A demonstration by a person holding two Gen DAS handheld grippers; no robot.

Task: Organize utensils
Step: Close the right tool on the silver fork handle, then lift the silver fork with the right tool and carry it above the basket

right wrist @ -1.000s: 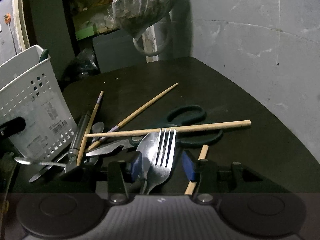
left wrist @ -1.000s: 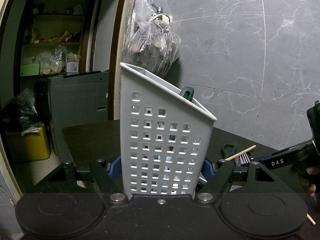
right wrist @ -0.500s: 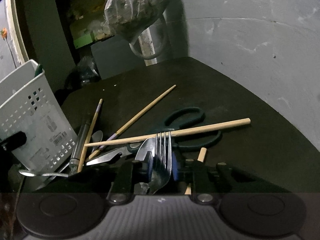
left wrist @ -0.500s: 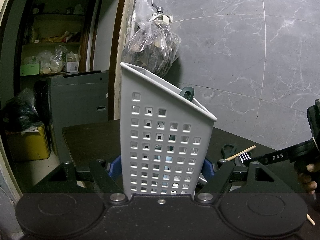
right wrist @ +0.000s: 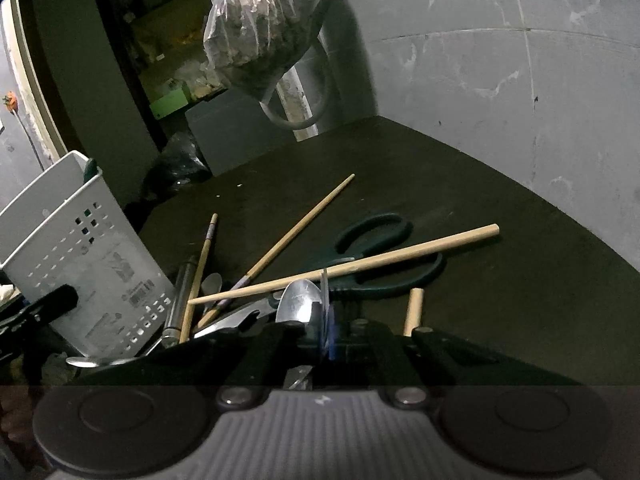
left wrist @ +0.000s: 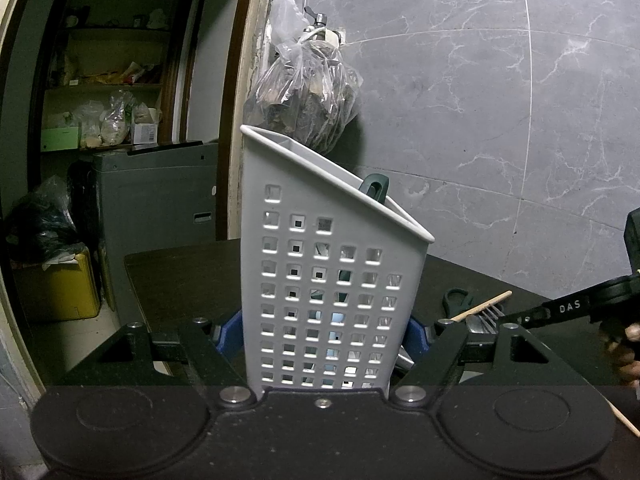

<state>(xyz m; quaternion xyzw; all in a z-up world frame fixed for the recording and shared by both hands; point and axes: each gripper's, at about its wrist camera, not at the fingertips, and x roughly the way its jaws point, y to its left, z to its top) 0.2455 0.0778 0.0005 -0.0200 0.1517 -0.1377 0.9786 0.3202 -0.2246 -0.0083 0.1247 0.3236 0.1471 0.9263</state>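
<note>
Left gripper (left wrist: 326, 336) clamps perforated white plastic caddy (left wrist: 320, 280) (slanted rim). Right gripper (right wrist: 326, 332) clenched on steel fork (right wrist: 325, 296), edge-on; wooden chopsticks (right wrist: 344, 266) cross scissors (right wrist: 384, 256).

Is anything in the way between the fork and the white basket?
The right gripper is shut on the fork. Between it and the white basket lie chopsticks and a metal handle, low on the table; the path above them looks clear.
</note>
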